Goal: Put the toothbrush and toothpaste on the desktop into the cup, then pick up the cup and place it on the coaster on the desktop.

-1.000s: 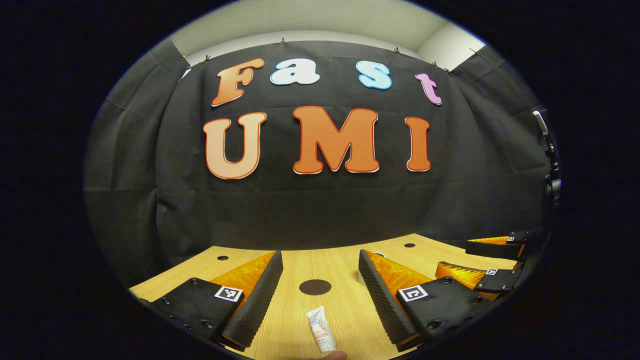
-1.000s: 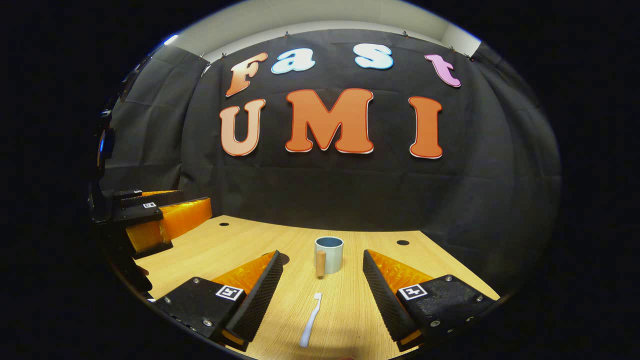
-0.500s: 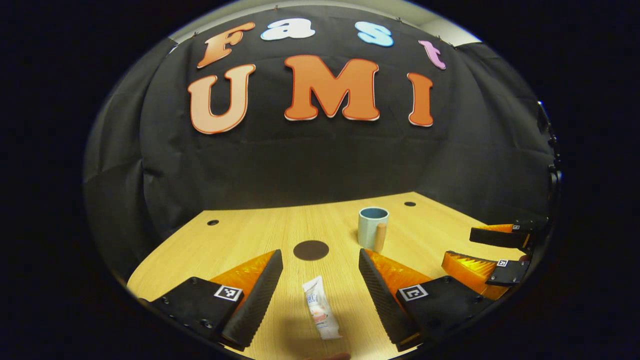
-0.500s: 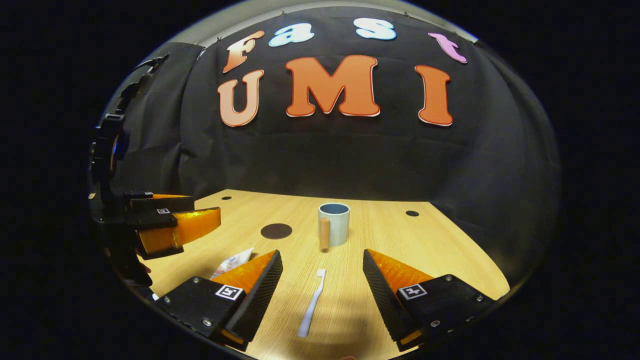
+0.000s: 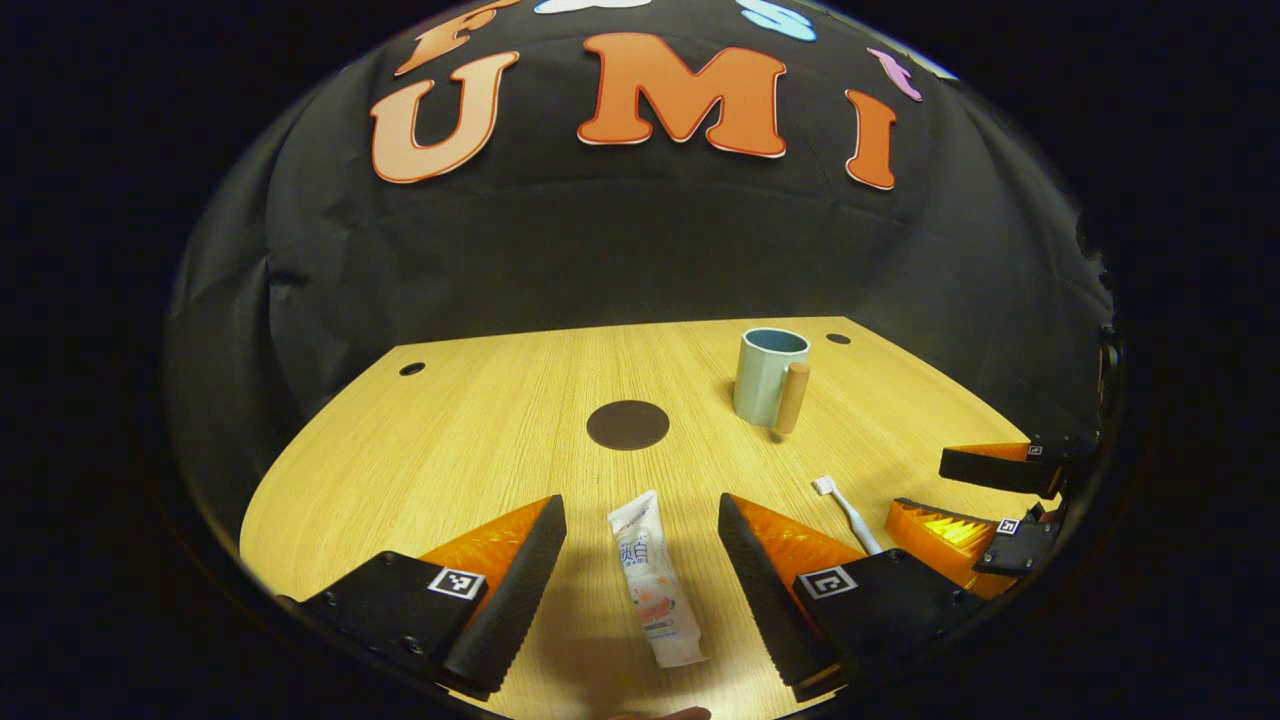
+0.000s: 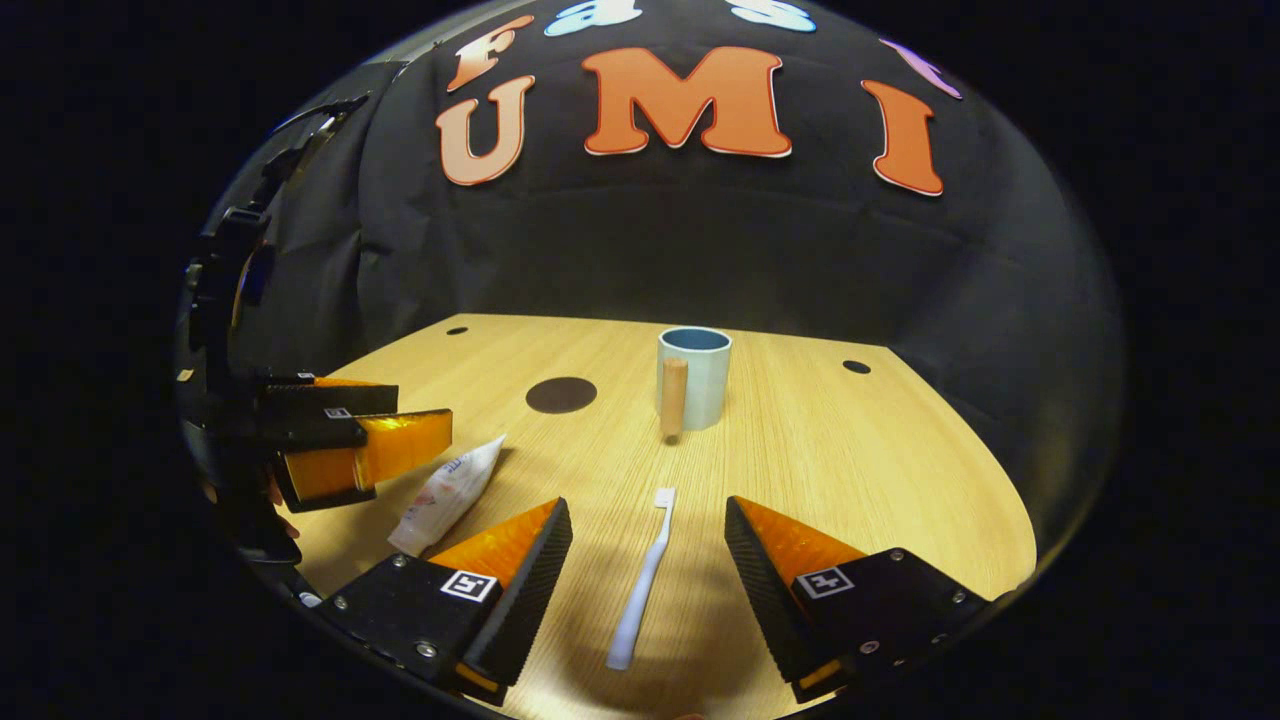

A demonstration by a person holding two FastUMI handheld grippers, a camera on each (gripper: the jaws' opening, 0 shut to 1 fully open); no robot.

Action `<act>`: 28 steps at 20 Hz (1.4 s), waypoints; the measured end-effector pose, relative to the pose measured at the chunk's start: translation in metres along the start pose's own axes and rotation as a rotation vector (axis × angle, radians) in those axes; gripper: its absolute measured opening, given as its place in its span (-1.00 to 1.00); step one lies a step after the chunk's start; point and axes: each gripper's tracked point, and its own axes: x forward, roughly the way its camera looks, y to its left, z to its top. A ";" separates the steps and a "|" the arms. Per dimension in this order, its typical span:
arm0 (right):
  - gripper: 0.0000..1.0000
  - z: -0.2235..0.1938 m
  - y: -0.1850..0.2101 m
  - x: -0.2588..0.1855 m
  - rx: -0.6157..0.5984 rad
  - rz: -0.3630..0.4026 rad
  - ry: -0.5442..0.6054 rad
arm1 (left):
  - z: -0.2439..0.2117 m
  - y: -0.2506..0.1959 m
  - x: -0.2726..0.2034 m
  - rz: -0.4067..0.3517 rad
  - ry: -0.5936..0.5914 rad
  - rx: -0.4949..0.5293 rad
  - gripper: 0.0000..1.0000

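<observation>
The toothpaste lies flat on the surface, lengthwise between the fingers of the left claw, which stands wide and holds nothing. The toothbrush lies the same way between the fingers of the right claw, head toward the cup, and that claw is wide and empty too. Neither claw touches its thing yet.

The step in hand looks to be the first pick, with both claws lined up over their targets. To do it well, each claw should come straight down so its fingers bracket the thing evenly, then close across the narrow width. The tube is soft, so a grip near its middle, not the crimped end, should keep it from folding. The brush is thin and low; the fingertips probably need to reach almost to the surface before closing, or they will shut above it.

The cup stands upright farther back, its handle facing the claws, mouth open and seemingly empty. The coaster, a dark disc, lies to its left, apart from it. Each thing should go in end first, one at a time, so the claws do not crowd the rim.
</observation>
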 end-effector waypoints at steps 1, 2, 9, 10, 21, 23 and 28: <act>0.84 -0.004 0.001 0.002 0.004 0.003 0.023 | -0.005 0.003 0.006 -0.002 -0.001 0.009 0.96; 0.84 -0.010 0.001 0.006 0.009 0.003 0.048 | -0.008 0.004 0.008 -0.004 0.004 0.021 0.96; 0.63 -0.017 0.006 0.013 0.020 -0.009 0.178 | -0.043 -0.007 0.027 -0.058 0.127 -0.016 0.89; 0.63 -0.013 0.007 0.012 0.018 -0.004 0.187 | -0.047 -0.008 0.031 -0.058 0.148 -0.025 0.83; -0.24 -0.020 0.008 0.021 0.023 -0.040 0.271 | -0.073 -0.018 0.047 -0.040 0.304 -0.065 0.30; -0.61 -0.020 0.001 0.022 0.050 -0.051 0.268 | -0.072 -0.019 0.048 -0.044 0.310 -0.047 -0.01; -0.87 -0.017 -0.003 0.025 0.082 -0.046 0.271 | -0.070 -0.020 0.051 -0.063 0.306 -0.071 -0.44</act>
